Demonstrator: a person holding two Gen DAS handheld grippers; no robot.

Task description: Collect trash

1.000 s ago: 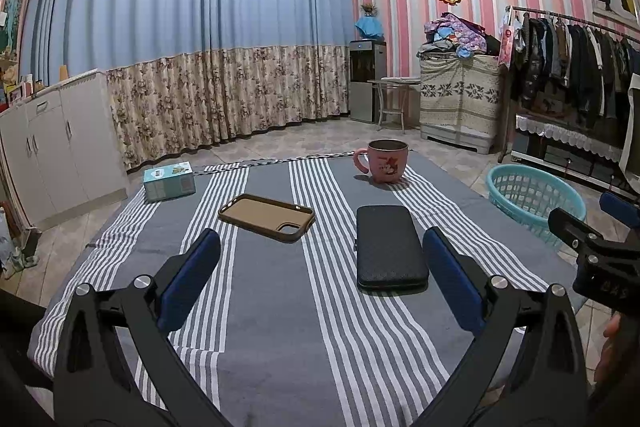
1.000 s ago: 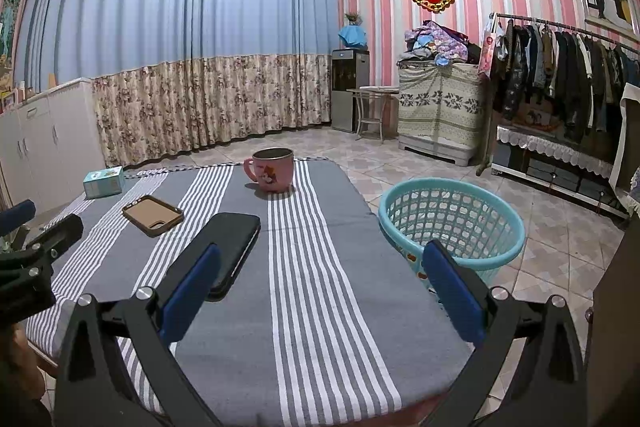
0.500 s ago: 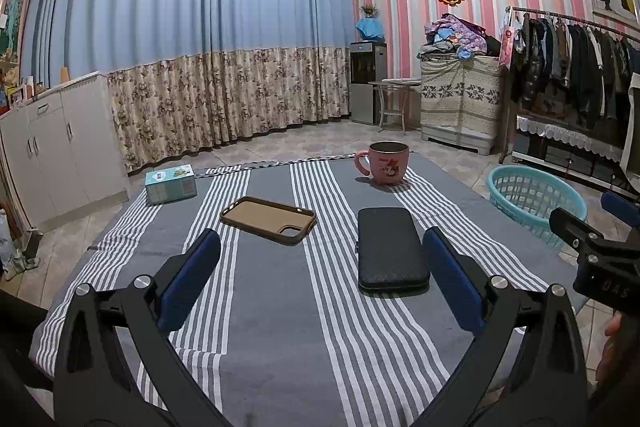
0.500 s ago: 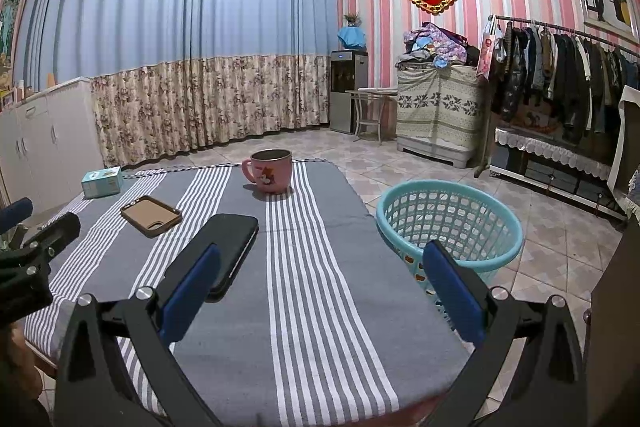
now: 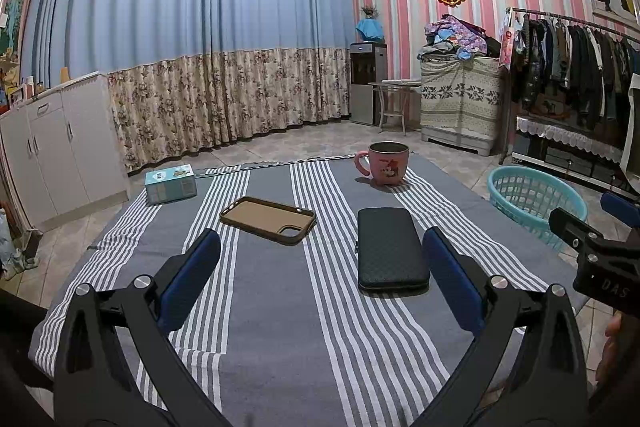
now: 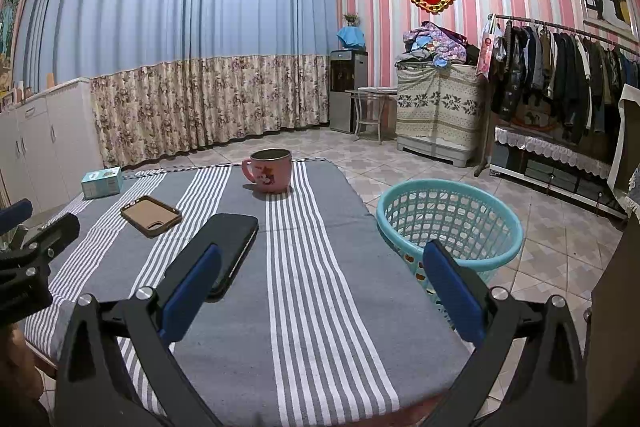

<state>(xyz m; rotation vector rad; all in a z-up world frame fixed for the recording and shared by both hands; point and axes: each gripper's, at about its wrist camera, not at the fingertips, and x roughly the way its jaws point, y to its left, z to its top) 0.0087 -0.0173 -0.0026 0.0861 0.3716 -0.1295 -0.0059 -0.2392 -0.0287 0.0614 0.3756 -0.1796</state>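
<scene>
Bench [image 5: 280,327] is covered by a grey cloth with white stripes. Four items are laid on it: a small teal box [image 5: 171,183] at the far left corner, a brown phone case [image 5: 267,220] lying open side up, a black wallet-like case [image 5: 390,248] lying flat, and a pink mug [image 5: 386,163] standing upright near the far edge. All are well apart from one another.

A teal mesh basket [image 6: 450,223] is seen on the tiled floor just beside the bench's right edge. Its inside looks bare in the right wrist view, though the bottom is only partly shown.

Left tongs [image 5: 320,279] are held spread wide above the near part of the bench, nothing between the blue pads. Right tongs [image 6: 320,283] are likewise spread wide and nothing is gripped; they are held over the bench's right side, the basket just beyond.

Change over the last second: almost none. The items are found where they were; only a slight drift of both cameras is noted, and both tongs remain spread and unloaded.

Meaning for the task: no crumpled paper, wrapper or other plain trash can be made out on the bench. Which item counts as trash cannot be told. The scene is judged to fit either a bench whose trash is already gone or one awaiting a pick.
</scene>
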